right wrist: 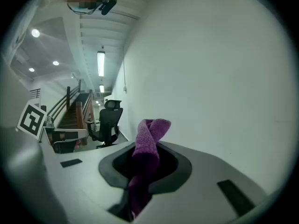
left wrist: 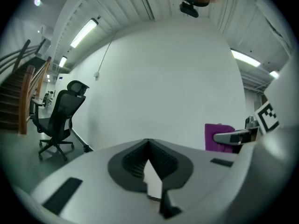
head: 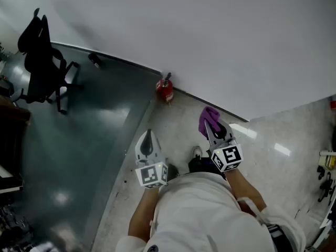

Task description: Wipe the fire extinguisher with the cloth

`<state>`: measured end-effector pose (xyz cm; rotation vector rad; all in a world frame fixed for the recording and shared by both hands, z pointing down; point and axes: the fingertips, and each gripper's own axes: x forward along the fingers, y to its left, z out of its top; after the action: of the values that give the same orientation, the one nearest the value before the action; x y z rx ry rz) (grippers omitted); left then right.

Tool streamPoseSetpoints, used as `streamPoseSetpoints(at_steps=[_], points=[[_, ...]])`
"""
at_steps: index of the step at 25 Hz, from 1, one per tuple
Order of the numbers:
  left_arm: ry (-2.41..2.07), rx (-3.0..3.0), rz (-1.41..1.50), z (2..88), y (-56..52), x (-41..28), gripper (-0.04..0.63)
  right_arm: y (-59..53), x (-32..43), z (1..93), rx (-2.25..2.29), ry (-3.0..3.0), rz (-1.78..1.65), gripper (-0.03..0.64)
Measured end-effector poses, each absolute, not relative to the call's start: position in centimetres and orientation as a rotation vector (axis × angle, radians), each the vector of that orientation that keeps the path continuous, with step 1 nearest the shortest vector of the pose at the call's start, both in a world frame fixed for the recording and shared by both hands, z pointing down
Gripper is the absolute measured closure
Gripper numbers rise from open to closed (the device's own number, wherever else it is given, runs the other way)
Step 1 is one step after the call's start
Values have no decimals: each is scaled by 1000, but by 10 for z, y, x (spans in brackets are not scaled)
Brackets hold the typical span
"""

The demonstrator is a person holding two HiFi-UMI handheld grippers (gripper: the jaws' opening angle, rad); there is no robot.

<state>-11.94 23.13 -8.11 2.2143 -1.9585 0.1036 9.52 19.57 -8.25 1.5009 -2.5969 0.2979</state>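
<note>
A small red fire extinguisher [head: 165, 90] stands on the floor against the white wall, ahead of both grippers. My right gripper [head: 212, 124] is shut on a purple cloth [head: 208, 118], which sticks up out of its jaws [right wrist: 148, 146]. The cloth's end also shows at the right of the left gripper view [left wrist: 218, 136]. My left gripper [head: 147, 138] is shut with nothing in it [left wrist: 148, 143], held left of the right one and well short of the extinguisher. The extinguisher is not seen in either gripper view.
A black office chair [head: 43, 67] stands on the dark floor at the left, also in the gripper views [left wrist: 58, 118] [right wrist: 107, 121]. A staircase with a wooden rail [left wrist: 21, 97] rises far left. The white wall [head: 210, 41] runs across ahead. Equipment [head: 326, 172] sits at the right edge.
</note>
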Motion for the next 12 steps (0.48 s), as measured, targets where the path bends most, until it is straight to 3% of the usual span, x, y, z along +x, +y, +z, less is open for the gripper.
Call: streamPoseSetpoints(at_steps=[12], points=[[-1947, 2211, 88, -78, 224, -113, 590, 187, 99, -81, 1494, -2605, 300, 555]])
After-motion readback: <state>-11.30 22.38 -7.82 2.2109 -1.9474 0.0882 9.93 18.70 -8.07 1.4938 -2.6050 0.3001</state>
